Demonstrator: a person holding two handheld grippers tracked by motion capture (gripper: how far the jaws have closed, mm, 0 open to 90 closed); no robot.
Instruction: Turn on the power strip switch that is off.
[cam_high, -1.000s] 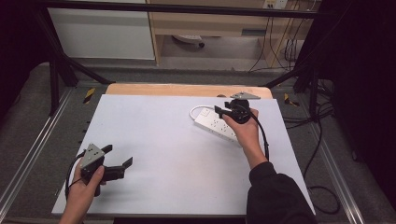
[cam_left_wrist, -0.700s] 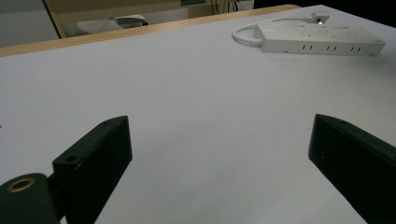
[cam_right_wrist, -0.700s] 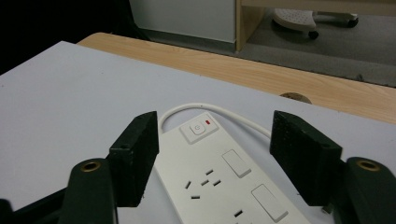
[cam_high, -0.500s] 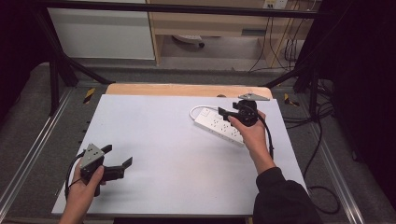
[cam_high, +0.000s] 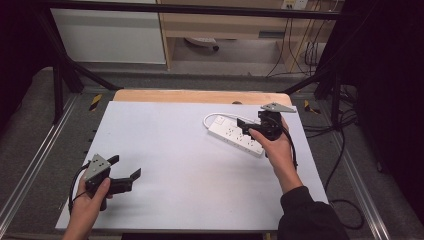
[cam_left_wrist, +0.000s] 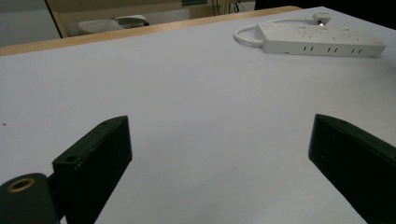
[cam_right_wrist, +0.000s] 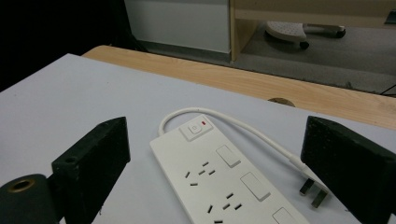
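Observation:
A white power strip (cam_high: 234, 134) lies on the white table top (cam_high: 175, 150) at the right rear, its short cord (cam_right_wrist: 243, 123) looping round to a plug (cam_right_wrist: 313, 191) that lies loose on the surface. My right gripper (cam_high: 248, 124) hovers over the strip's near end, open, and its wide jaws frame the strip's switch end (cam_right_wrist: 198, 128) with nothing between them. My left gripper (cam_high: 125, 166) is held low at the front left, also open and holding nothing. From there the power strip (cam_left_wrist: 322, 42) lies far off at the upper right.
A bare wooden strip (cam_high: 200, 96) runs along the table's far edge. Beyond it are a white cabinet (cam_high: 110, 35), a wooden shelf unit (cam_high: 225, 25) and hanging cables (cam_high: 300, 45). Black frame posts (cam_high: 60, 75) stand at both sides.
My right gripper has shifted a little to the right along the power strip. The left gripper has stayed put.

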